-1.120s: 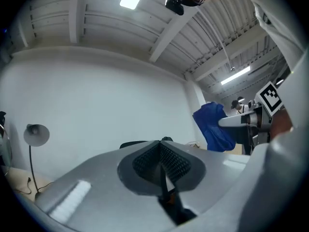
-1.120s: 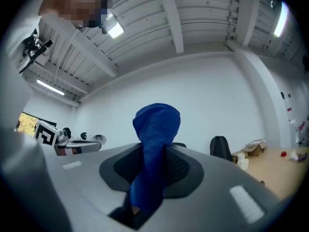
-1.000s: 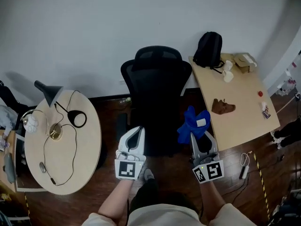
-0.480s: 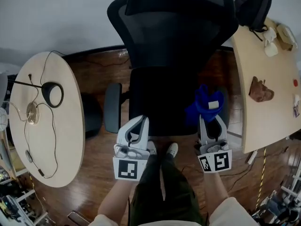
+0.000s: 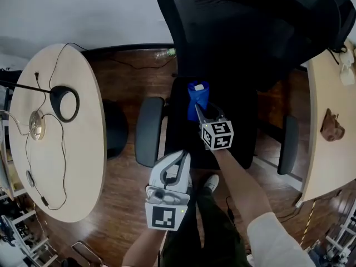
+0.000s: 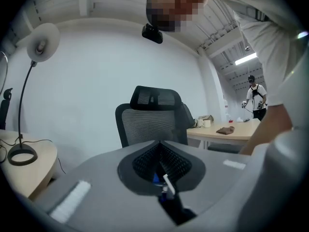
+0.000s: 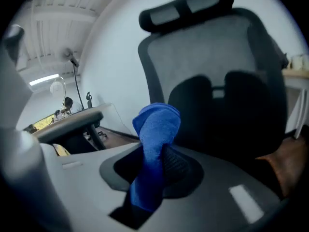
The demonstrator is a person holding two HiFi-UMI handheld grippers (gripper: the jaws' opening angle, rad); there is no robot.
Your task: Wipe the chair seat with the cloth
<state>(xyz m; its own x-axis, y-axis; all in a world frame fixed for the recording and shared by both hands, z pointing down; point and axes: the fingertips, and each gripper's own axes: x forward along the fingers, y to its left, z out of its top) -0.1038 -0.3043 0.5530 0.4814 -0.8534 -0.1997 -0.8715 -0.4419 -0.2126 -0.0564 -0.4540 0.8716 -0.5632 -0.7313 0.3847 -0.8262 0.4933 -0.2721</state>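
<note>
Right claw holds the cloth over the chair seat, left claw idle

The right claw (image 5: 201, 109) is clamped on the blue microfibre cloth (image 5: 198, 96). The cloth sticks out past the tips, its long axis in line with the claw and its white-tagged end pointing at the mesh backrest (image 5: 245, 32). It sits over the left rear of the black chair seat (image 5: 239, 132); contact I can't call. The left claw (image 5: 179, 159) hovers off the seat's front edge, above the wooden floor (image 5: 119, 188), jaws together, nothing held.
</note>
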